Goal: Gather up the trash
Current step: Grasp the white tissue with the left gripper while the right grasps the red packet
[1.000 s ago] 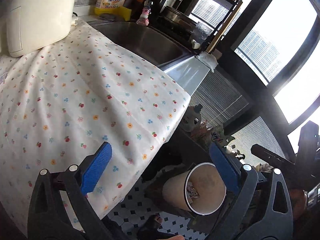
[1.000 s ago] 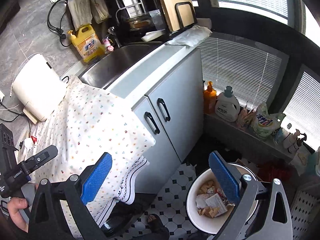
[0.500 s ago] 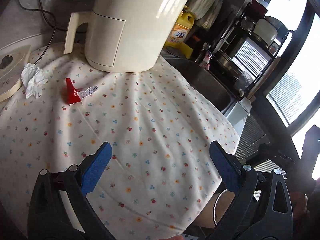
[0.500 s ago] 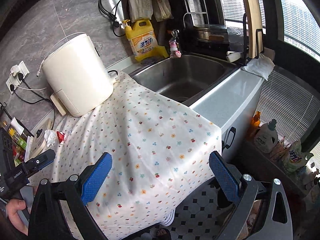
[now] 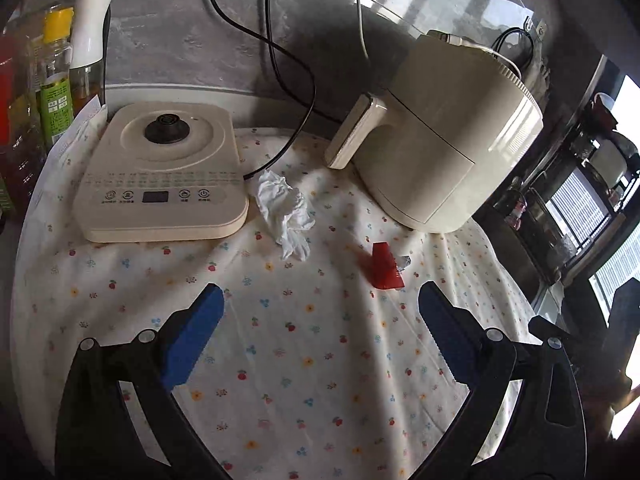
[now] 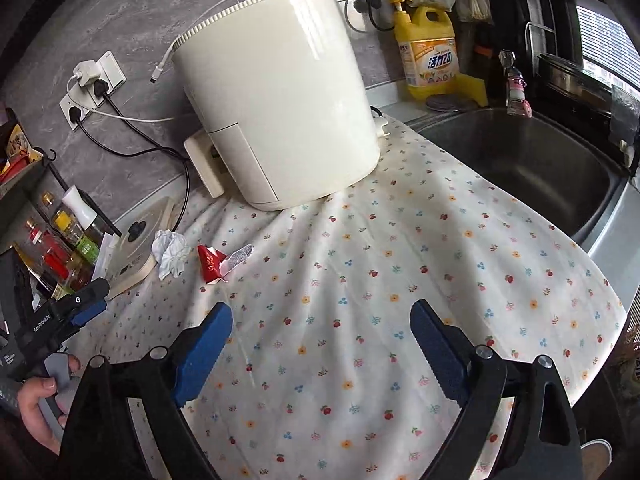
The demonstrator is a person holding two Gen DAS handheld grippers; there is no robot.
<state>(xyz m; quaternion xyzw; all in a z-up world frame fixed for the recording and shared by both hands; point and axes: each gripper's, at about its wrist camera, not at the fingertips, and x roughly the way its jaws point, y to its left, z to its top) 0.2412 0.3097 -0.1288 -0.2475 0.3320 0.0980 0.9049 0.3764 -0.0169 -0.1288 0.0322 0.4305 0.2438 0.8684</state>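
White crumpled tissue (image 5: 286, 216) and red wrapper (image 5: 385, 266) lie before the air fryer (image 5: 436, 140); both grippers, left gripper (image 5: 320, 308) and right gripper (image 6: 322, 330), gape empty, so reaching comes next.

left gripper (image 5: 320, 320) spread, empty | crumpled tissue (image 5: 286, 214) beside kettle base (image 5: 160, 176); red wrapper (image 5: 385, 267) near air fryer (image 5: 444, 144)

A home kitchen; steel sink (image 6: 532, 168) at right, dish soap (image 6: 430, 56) upper right, air fryer (image 6: 276, 96) centre, condiment bottles (image 5: 52, 80) upper left.
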